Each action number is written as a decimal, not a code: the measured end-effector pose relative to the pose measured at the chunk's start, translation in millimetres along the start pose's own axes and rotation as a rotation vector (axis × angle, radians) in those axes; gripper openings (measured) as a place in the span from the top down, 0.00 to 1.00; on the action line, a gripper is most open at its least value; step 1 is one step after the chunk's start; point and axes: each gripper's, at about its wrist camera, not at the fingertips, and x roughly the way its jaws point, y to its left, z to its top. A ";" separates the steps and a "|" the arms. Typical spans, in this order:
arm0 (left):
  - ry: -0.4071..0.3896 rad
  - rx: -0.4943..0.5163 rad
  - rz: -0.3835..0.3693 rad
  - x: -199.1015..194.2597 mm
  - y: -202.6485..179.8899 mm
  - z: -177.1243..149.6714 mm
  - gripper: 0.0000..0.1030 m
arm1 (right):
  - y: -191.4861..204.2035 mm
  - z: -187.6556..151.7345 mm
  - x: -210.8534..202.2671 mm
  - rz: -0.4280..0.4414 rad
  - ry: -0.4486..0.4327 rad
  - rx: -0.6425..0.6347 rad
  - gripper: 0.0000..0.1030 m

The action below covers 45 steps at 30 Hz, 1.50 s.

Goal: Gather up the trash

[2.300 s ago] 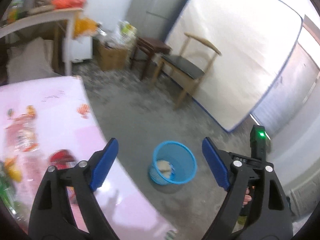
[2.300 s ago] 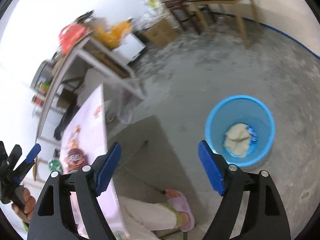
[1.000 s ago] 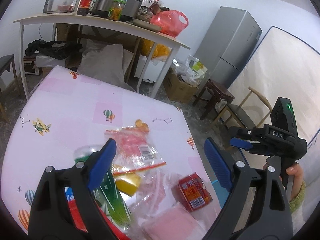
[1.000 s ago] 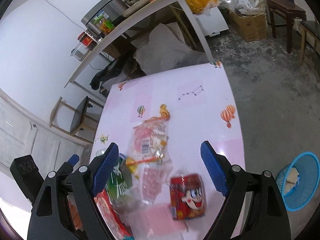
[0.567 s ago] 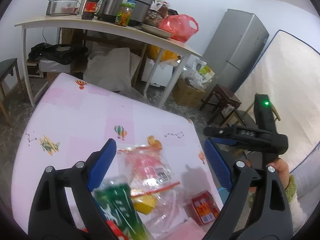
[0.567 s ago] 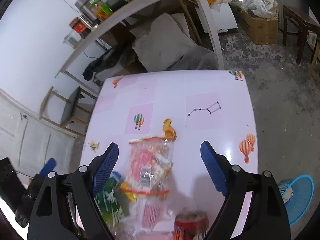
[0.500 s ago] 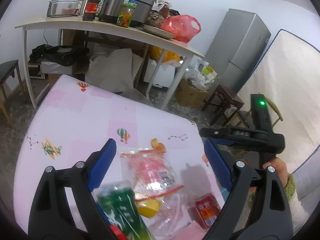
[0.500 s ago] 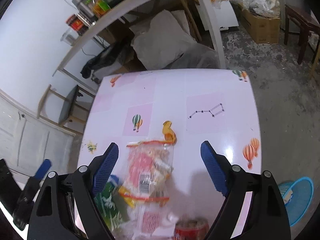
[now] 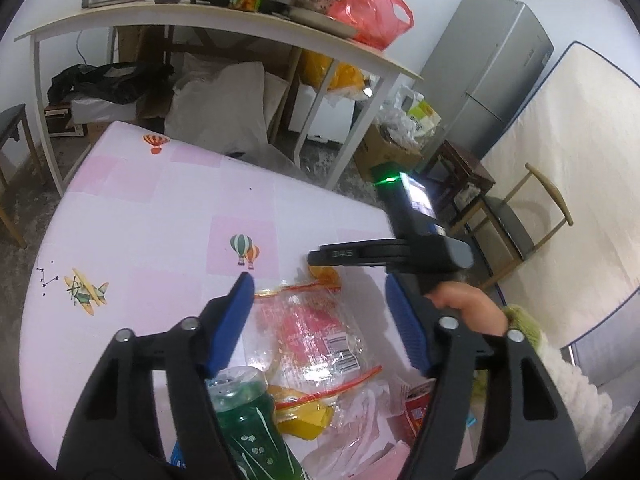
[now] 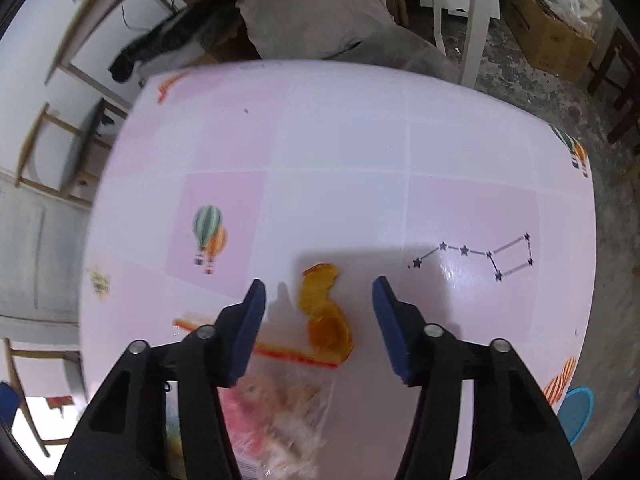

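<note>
Your right gripper (image 10: pixel 318 316) hangs over the pink desk (image 10: pixel 344 148) with its jaws spread wide and nothing between the blue pads; directly below the gap lies an orange peel (image 10: pixel 324 308), flat on the desk and not touched by either pad. The peel's near end overlaps the red-striped top edge of a clear zip bag (image 10: pixel 280 396) holding pink and pale wrappers.

Your left gripper (image 9: pixel 320 328) is also released, jaws wide apart, and it hovers above that same zip bag (image 9: pixel 316 332), which lies flat near the desk's right edge. Just beside the bag, closer to you, sit a green bottle (image 9: pixel 244 412) (its body partly hidden behind the left finger), a yellow wrapper (image 9: pixel 304 416), some crumpled clear plastic (image 9: pixel 360 404) and a red packet (image 9: pixel 416 408) at the desk's edge.

From the left wrist view you can see your right hand (image 9: pixel 468 312) gripping the right tool's handle above the peel's end of the bag. A blue bin (image 10: pixel 576 412) stands on the floor off the desk's right corner, only its rim showing.
</note>
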 end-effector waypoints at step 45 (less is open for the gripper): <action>0.376 0.499 0.251 67.4 -89.6 -148.6 0.45 | -90.8 -40.5 -44.8 0.213 -0.167 0.113 0.89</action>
